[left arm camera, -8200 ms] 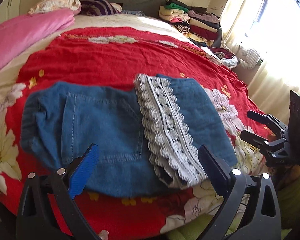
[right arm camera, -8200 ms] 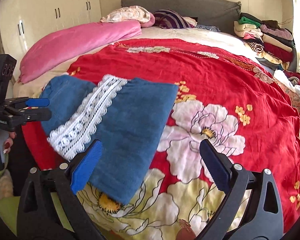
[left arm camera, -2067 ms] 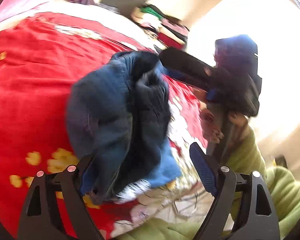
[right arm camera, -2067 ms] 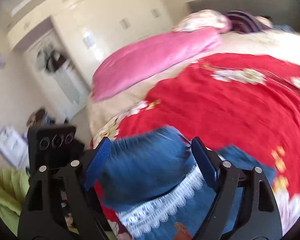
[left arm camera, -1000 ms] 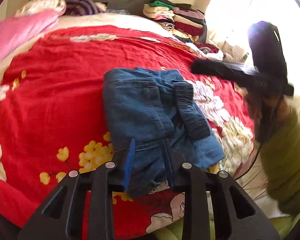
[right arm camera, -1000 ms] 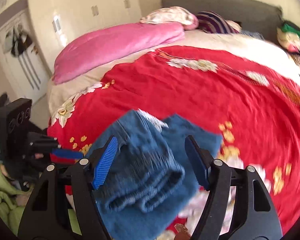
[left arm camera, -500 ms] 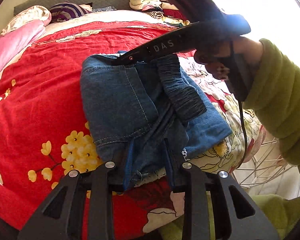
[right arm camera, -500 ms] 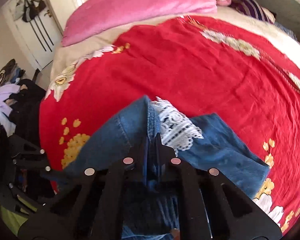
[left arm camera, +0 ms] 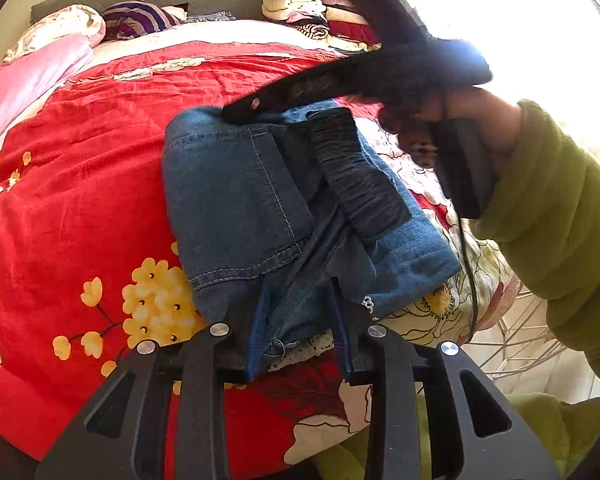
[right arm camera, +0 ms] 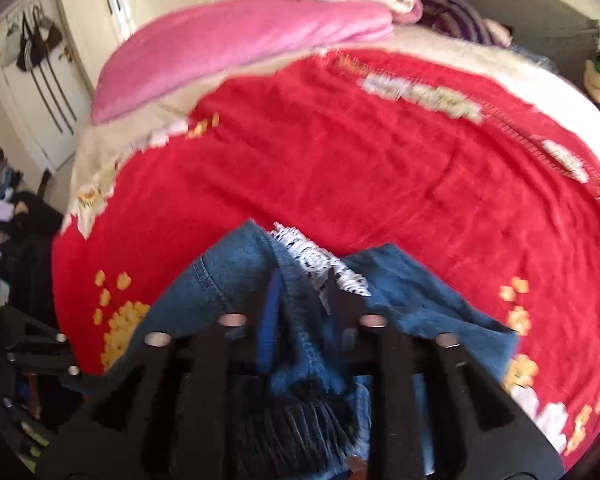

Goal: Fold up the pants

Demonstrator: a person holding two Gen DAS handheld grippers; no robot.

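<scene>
Folded blue denim pants with white lace trim (left arm camera: 260,208) lie in a compact bundle near the front edge of the bed's red floral velvet blanket (left arm camera: 80,208), its dark elastic waistband (left arm camera: 356,172) turned up on top. The left gripper (left arm camera: 300,320) has its jaws drawn narrow on the bundle's near hem, as it did half a second ago, while eight seconds back both pairs of jaws stood wide above pants still spread flat with the lace band showing. The right gripper (right arm camera: 300,292), jaws wide a second ago, is now pinched on the bundle's far edge, denim and a scrap of lace between its fingers; half a second ago the jaws sat tighter together. From the left wrist it reaches in across the far corner of the bundle, held by a hand in an olive-green sleeve (left arm camera: 560,216). A long pink quilt (right arm camera: 240,40) lies along the bed's far side.
</scene>
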